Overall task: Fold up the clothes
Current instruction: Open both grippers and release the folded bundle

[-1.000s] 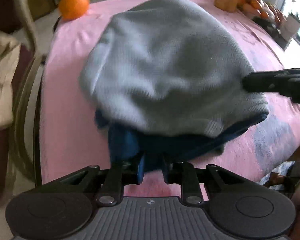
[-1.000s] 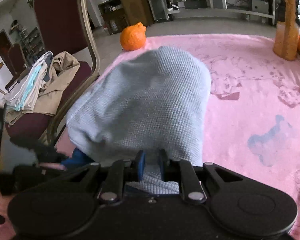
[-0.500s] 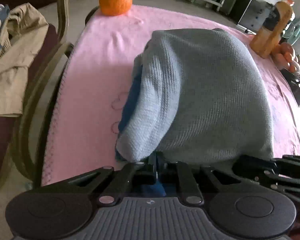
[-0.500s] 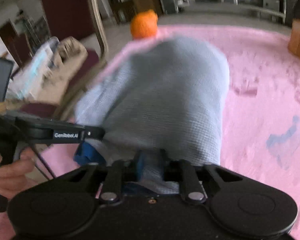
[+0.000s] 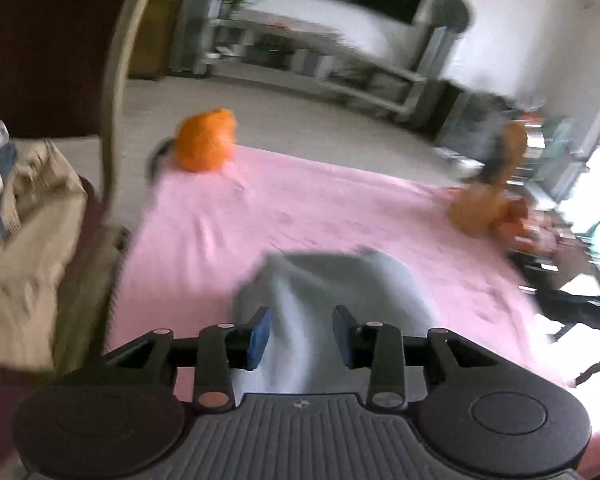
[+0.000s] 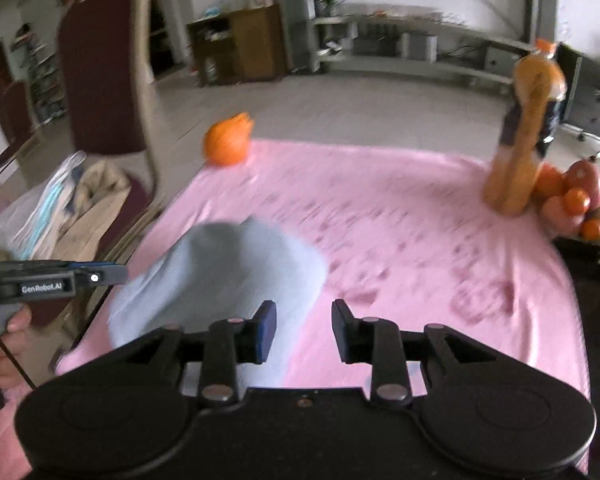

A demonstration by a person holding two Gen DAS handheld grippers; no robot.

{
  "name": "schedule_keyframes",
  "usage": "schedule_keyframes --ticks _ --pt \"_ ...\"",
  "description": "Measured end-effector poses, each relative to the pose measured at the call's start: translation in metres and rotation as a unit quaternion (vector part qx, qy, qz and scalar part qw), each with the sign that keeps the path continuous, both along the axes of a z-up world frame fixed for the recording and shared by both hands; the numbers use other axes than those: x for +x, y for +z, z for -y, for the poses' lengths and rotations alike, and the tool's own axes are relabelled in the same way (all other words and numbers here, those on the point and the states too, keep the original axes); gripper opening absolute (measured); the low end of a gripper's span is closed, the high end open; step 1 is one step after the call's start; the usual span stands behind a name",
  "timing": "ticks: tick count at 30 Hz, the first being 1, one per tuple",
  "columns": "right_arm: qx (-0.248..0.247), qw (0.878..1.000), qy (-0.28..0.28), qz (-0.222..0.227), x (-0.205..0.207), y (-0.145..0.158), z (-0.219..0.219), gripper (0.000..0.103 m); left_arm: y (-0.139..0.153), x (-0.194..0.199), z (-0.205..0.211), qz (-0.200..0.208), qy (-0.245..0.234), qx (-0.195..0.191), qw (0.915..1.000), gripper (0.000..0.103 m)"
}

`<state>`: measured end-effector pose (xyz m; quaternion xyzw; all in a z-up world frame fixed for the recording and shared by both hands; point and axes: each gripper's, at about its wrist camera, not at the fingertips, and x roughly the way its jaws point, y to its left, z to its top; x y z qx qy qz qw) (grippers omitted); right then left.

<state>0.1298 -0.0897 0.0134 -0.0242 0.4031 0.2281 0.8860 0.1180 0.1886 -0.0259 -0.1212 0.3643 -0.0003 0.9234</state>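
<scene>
Your left gripper (image 5: 300, 334) and right gripper (image 6: 304, 334) are both opening. Grey cloth shows in the left gap, though the pads do not press it; the right gap holds nothing. The grey knit garment (image 6: 228, 276) lies bundled on the pink blanket (image 6: 420, 240) near its front edge — it looks folded and let go. On the chair (image 6: 104, 80) beside the table, a heap of other clothes (image 6: 80, 208) looks unfolded — likely what remains.

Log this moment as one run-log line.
left gripper: fingers opening, off grey garment | right gripper: fingers opening, empty | garment on pink cloth
</scene>
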Motion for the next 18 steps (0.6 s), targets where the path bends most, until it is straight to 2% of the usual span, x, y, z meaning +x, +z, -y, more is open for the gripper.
schedule_keyframes --ticks 2,4,5,6,7,8,9,10,12,14,18 --pt "0.012 1.0 -0.025 -0.007 0.023 -0.009 -0.002 0.03 -0.009 0.027 -0.001 -0.011 0.006 0.007 0.9999 0.035" --pt "0.045 0.996 -0.064 -0.041 0.048 -0.033 -0.007 0.03 -0.023 0.045 0.0 -0.014 0.002 -0.004 0.9999 0.034" --pt "0.065 0.993 -0.078 -0.058 0.058 -0.047 -0.01 0.03 -0.032 0.047 0.004 -0.011 0.001 0.009 0.9999 0.034" --pt "0.087 0.989 -0.092 -0.074 0.068 -0.061 -0.014 0.029 -0.04 0.05 0.007 -0.007 0.0 0.023 0.9997 0.03" --pt "0.109 0.985 -0.105 -0.085 0.075 -0.074 -0.018 0.029 -0.048 0.051 0.014 -0.01 -0.001 0.054 0.9985 0.028" --pt "0.128 0.981 -0.114 -0.091 0.08 -0.085 -0.022 0.029 -0.057 0.055 0.019 -0.023 -0.001 0.092 0.9955 0.036" --pt "0.135 0.979 -0.12 -0.095 0.085 -0.094 -0.027 0.028 -0.066 0.06 0.023 -0.046 0.0 0.13 0.9904 0.037" --pt "0.142 0.977 -0.126 -0.099 0.09 -0.102 -0.032 0.028 -0.073 0.058 0.021 -0.064 0.007 0.137 0.9884 0.037" --pt "0.136 0.977 -0.129 -0.102 0.095 -0.113 -0.045 0.026 -0.08 0.053 0.017 -0.092 0.018 0.138 0.986 0.037" --pt "0.111 0.983 -0.118 -0.087 0.097 -0.115 -0.063 0.026 -0.083 0.045 0.01 -0.104 0.029 0.127 0.986 0.039" --pt "0.002 0.997 -0.073 -0.024 0.093 -0.114 -0.106 0.026 -0.085 0.036 -0.006 -0.103 0.051 0.106 0.9877 0.044"
